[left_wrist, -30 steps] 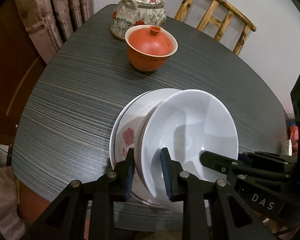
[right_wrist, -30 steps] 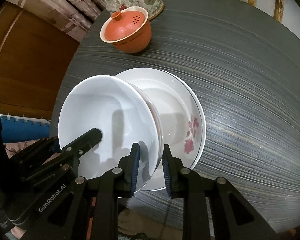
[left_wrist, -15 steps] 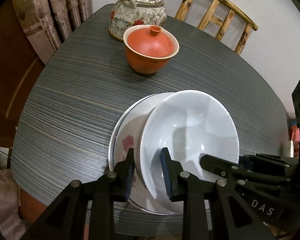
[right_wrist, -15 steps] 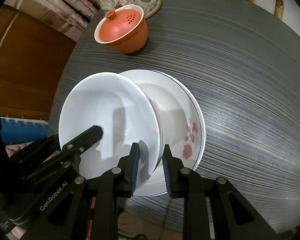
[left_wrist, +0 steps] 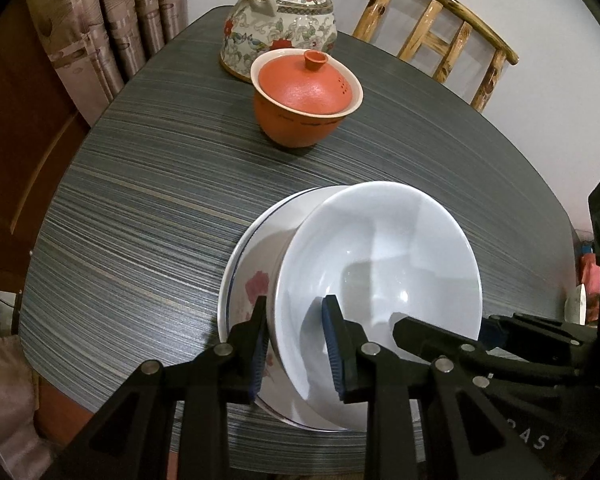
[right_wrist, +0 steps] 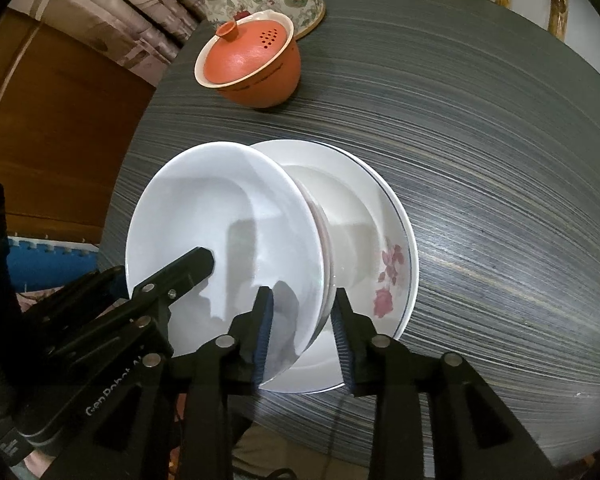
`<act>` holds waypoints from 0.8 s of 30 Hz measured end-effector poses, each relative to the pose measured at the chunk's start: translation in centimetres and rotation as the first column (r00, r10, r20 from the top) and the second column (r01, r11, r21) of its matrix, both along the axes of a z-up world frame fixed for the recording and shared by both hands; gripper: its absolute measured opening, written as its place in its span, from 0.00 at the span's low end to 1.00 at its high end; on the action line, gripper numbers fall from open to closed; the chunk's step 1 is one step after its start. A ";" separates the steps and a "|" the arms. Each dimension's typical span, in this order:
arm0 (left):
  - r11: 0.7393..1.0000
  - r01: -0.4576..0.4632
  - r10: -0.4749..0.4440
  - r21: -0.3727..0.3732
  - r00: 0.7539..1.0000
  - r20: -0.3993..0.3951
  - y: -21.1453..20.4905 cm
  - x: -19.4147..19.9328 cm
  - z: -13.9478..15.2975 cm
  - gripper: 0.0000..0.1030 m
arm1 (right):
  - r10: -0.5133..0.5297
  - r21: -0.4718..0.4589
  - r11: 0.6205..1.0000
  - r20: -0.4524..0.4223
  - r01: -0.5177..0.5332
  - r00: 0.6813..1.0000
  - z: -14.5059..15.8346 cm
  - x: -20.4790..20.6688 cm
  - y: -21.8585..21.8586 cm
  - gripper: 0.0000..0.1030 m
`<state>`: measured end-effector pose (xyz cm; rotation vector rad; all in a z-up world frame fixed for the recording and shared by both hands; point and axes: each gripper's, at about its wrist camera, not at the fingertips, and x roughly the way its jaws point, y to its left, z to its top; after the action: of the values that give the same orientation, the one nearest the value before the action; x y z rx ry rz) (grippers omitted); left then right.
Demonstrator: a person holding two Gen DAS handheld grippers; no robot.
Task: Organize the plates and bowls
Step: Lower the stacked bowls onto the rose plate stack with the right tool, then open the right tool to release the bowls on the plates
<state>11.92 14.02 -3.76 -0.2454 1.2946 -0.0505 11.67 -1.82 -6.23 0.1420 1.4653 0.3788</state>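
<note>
Nearest the lens: right gripper (right_wrist: 302, 292) loosened, jaws just been opening, now a clear gap with the rim of the white bowl (right_wrist: 228, 216) standing between the pads and no squeeze visible on either side. On the opposite rim: left gripper (left_wrist: 295, 300) unchanged from a second ago, narrow gap, one pad against the bowl's outer wall and one inside; seemingly still pinching, though hard to be sure of contact on the inner pad through the fisheye bend.

Just beyond the fingertips: bowl nested in the floral plate (left_wrist: 252, 280), tilted a little toward the left gripper's side, a second rim showing right under its own. Plate flat on the dark striped table (left_wrist: 160, 220), near edge at or just over the table's front lip.

Meaning for the task, as a judgement: stacking step as good as finished, bowl delivered onto the plate, release half done. Left side next to let go, then both to back away without dragging the rim. With the stack so close to the edge, a snagged pad might tip it.

Farther off, well apart from the stack: orange lidded cup (left_wrist: 306, 100), just behind it the flowered teapot (left_wrist: 284, 24), then the wooden chair (left_wrist: 440, 28) past the table's far side
</note>
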 end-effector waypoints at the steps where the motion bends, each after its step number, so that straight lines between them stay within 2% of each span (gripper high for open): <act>1: 1.000 -0.002 0.002 -0.002 1.000 -0.001 0.1 0.0 0.0 0.25 | -0.001 0.002 1.000 0.001 0.001 1.000 0.0 0.0 0.1 0.31; 13: 1.000 0.009 -0.010 0.014 1.000 0.018 -0.1 -0.2 0.0 0.27 | 0.003 0.017 1.000 0.030 -0.004 1.000 0.1 -0.5 0.1 0.32; 15: 0.998 0.018 -0.020 0.056 0.999 0.048 -0.4 -0.5 0.4 0.26 | 0.004 0.020 1.000 0.040 -0.005 0.999 0.0 -0.6 0.1 0.32; 16: 0.995 0.029 -0.036 0.097 0.997 0.072 -0.6 -0.6 0.8 0.26 | 0.007 0.016 1.000 0.054 -0.008 0.999 0.1 -0.8 0.1 0.35; 18: 0.992 0.025 -0.038 0.127 0.994 0.101 -0.8 -0.8 1.2 0.26 | 0.008 0.017 1.000 0.071 -0.009 0.997 0.1 -1.1 0.0 0.41; 19: 0.992 0.027 -0.041 0.127 0.994 0.105 -0.8 -0.9 1.3 0.26 | 0.007 0.015 1.000 0.075 -0.008 0.997 0.0 -1.2 -0.1 0.47; 24: 0.989 0.019 -0.037 0.148 0.992 0.121 -0.9 -1.5 1.7 0.26 | 0.015 0.008 1.000 0.133 -0.016 0.991 0.0 -2.2 -0.4 0.60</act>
<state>10.37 13.09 -2.11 -0.0961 1.1722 0.0057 9.49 -2.20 -6.25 0.1102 1.3341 0.4001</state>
